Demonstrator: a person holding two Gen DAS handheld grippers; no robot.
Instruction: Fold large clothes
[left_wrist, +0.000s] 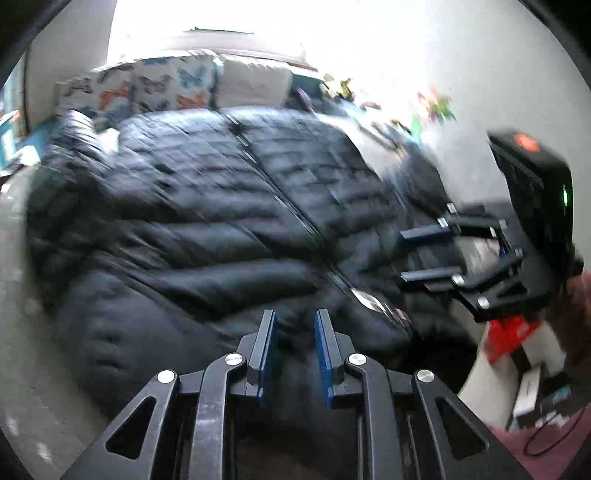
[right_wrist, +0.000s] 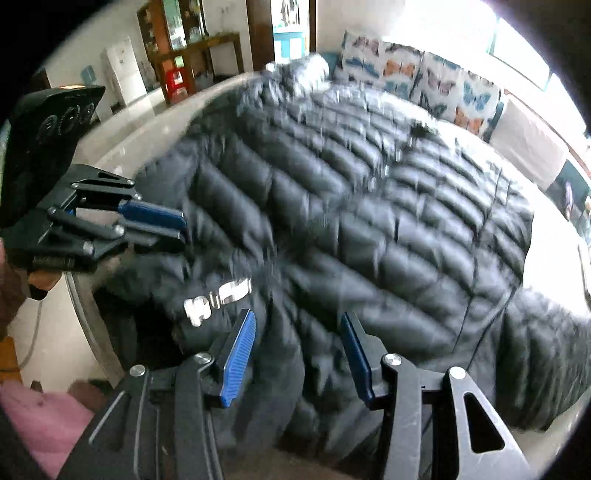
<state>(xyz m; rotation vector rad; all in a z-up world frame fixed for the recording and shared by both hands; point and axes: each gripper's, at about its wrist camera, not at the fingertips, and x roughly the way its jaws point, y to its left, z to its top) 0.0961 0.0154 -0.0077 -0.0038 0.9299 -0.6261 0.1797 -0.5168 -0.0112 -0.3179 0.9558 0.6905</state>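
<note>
The left gripper hovers just above the near hem of the black puffer jacket, its blue-padded jaws a narrow gap apart with no cloth between them. That half-closed stance looks like readiness to pinch the hem edge directly below, though blur makes contact hard to judge. Ahead of it the jacket lies spread flat, front up, over a pale round table, with the zip running away from the jaws toward the collar; laid out so, both halves can be folded evenly. A silver logo sits just right of this gripper, near the hem.

The right gripper is spread wide and holds nothing, poised over the same hem edge, with the logo just to its left. The wide stance probably suits the thick padding. Beyond the far edge of the jacket stand butterfly-print cushions.
</note>
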